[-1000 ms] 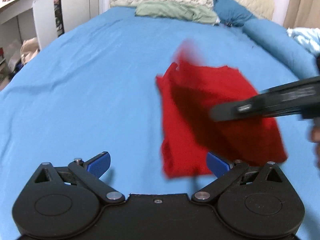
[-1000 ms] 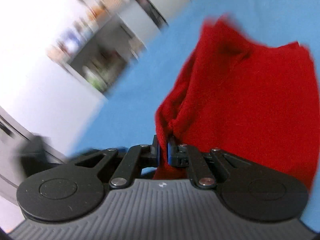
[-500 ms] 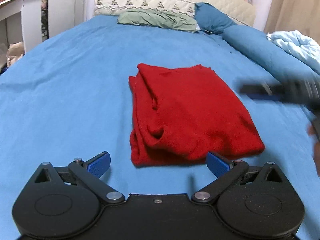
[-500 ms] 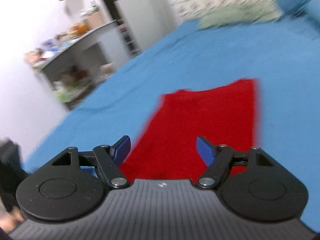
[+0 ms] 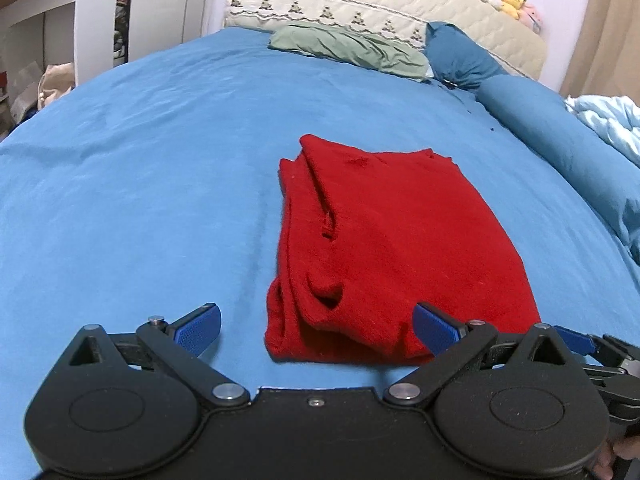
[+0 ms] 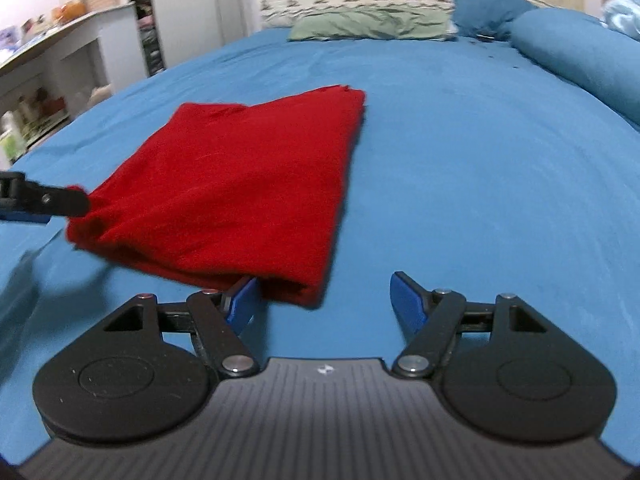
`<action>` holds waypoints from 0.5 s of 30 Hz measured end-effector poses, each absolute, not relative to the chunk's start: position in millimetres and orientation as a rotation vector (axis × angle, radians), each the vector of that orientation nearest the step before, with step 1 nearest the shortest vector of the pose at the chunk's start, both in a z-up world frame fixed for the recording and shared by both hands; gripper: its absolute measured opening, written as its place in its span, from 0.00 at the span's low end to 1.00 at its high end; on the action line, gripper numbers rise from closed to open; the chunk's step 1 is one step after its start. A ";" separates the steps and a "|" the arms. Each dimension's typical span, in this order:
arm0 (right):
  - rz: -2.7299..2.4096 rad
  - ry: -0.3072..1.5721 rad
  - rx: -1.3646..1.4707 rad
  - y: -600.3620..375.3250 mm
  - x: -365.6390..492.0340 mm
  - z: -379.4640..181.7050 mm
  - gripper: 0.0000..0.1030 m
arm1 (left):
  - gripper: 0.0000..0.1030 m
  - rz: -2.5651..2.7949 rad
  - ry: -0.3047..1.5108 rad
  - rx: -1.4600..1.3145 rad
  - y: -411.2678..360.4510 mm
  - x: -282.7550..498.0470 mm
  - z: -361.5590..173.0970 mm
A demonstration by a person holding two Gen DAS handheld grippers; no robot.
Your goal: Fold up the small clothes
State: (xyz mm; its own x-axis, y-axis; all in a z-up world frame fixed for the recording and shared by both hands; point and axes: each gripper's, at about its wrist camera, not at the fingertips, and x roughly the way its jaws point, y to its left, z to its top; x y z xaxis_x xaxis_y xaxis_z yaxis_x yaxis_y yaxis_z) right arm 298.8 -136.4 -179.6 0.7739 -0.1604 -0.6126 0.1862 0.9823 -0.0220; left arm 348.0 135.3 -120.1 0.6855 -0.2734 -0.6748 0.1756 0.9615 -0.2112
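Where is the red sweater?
The red sweater lies folded on the blue bedsheet, just ahead of both open grippers, well short of the green pillow.

Bed [image 5: 140, 168], blue sheet: a folded red garment [image 5: 392, 248] is lying near its middle. A green pillow [image 5: 348, 46] and blue pillow [image 5: 460, 56] are resting at the head edge; a blue bolster [image 5: 560, 136] is lying along the right edge.

A plain red garment [image 5: 384, 248] is laid on a solid blue bedsheet [image 5: 140, 184]; a cream quilted headboard cover [image 5: 360, 4] is trimmed with small dark motifs.
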 end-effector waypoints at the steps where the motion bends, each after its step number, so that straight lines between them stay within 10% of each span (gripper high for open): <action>1: -0.198 0.649 0.056 -138.2 297.3 -180.5 0.84 | 1.00 -0.246 0.775 -0.135 136.0 348.6 -121.1; 15: -0.180 0.715 -0.119 -157.3 299.1 -172.4 0.84 | 0.93 -0.161 0.771 0.006 158.2 347.8 -145.7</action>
